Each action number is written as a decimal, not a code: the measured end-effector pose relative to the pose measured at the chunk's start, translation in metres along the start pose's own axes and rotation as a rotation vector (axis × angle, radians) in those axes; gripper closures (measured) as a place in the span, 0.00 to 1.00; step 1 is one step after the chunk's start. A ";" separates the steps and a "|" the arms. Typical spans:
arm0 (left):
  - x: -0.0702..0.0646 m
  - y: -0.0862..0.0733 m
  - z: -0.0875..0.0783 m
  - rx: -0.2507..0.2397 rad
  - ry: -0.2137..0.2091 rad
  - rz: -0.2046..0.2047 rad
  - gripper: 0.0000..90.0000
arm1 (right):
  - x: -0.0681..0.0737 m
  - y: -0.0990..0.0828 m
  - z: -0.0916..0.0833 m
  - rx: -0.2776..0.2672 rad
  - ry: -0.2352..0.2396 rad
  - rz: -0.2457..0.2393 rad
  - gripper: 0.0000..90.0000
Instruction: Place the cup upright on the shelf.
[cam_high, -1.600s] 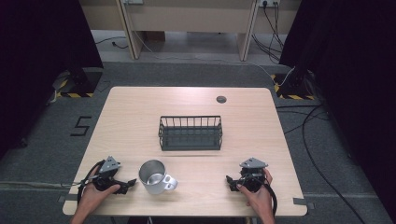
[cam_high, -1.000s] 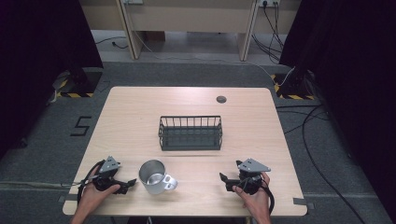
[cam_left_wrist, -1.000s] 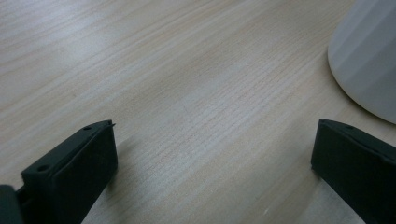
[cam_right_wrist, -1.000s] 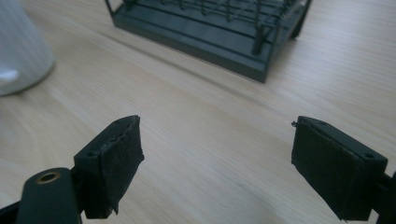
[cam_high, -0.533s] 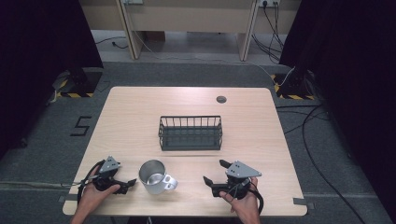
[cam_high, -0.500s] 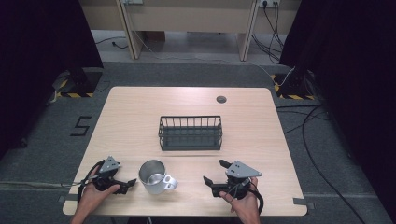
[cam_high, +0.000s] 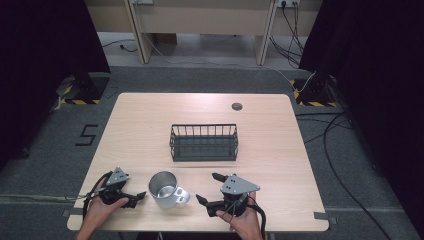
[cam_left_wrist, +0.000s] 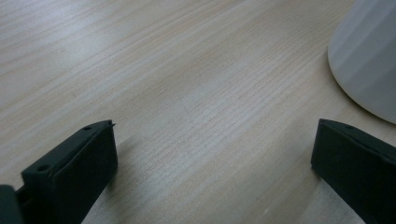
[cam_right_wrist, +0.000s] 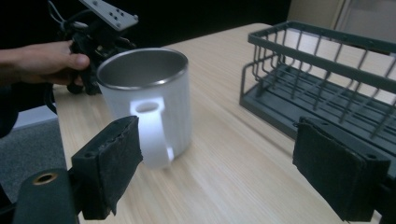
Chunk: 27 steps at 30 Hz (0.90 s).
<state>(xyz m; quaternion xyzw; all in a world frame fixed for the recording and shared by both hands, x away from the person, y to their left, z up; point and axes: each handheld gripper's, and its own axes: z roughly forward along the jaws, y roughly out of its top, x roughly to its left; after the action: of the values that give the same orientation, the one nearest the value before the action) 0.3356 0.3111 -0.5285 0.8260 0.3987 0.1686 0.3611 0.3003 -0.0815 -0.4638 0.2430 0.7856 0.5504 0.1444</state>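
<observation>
Standing upright near the table's (cam_high: 150, 125) front edge, the mug (cam_high: 165, 189) sits between both grippers, handle toward the right gripper (cam_high: 208, 188). Both the right and the left gripper (cam_high: 141, 195) have jaws spread, empty. A wire basket (cam_high: 203, 142) sits behind.

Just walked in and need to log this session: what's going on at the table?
A person sits at a wooden table with a gripper in each hand. A metal mug stands upright near the front edge, an empty wire basket behind it. The right gripper, jaws wide open, points at the mug's handle but isn't touching it. The left gripper rests open on the table just left of the mug. Nothing is held.
</observation>
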 end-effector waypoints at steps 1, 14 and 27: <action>0.000 0.000 0.000 0.000 0.000 0.000 0.00 | 0.000 0.000 0.000 0.000 0.000 0.000 0.17; 0.000 0.000 0.000 -0.002 0.001 -0.003 0.00 | 0.024 0.018 0.035 -0.025 0.095 -0.042 0.17; 0.000 0.000 0.000 -0.002 0.001 -0.003 0.00 | 0.033 0.022 0.069 0.018 0.129 -0.068 0.17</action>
<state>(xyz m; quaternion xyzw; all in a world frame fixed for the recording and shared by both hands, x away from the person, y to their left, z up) 0.3354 0.3109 -0.5286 0.8249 0.3998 0.1687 0.3622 0.3115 -0.0024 -0.4664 0.1815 0.8059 0.5528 0.1096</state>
